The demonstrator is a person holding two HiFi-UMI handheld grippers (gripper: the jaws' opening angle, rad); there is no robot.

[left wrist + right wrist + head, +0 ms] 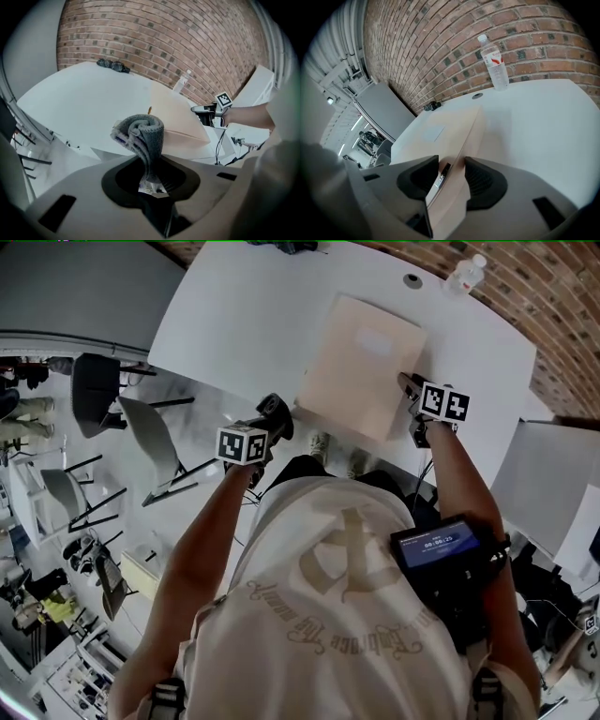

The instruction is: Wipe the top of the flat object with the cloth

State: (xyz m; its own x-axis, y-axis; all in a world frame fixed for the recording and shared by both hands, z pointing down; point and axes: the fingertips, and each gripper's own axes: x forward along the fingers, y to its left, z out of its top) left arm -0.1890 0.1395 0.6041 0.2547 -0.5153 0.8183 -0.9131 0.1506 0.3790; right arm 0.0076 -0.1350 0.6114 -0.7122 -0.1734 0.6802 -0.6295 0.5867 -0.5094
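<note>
Nearest the person, the left tongs are clenched on a grey knitted cloth, pinched low so that a rolled bundle stands up above the jaws. Held that way, the cloth offers a thick soft pad to press down with. These tongs hang just off the near edge of the white worktop, near-left of the thing to be cleaned. The cloth is apart from it, so the wiping looks not yet begun.

To the right, the right tongs are closed on the near right edge of the beige flat cardboard box, one jaw on each side of its rim. This grip is probably there to steady the box so it does not slide under the strokes. The box lies on the worktop with its near edge close to the worktop's near edge. Its broad top is bare apart from a paler label patch, and is open to the cloth.

Farther off a round cable port sits in the worktop. A clear plastic water bottle stands at the far right edge, well apart from the box. A dark bundle lies at the far left edge, against the red brick wall
</note>
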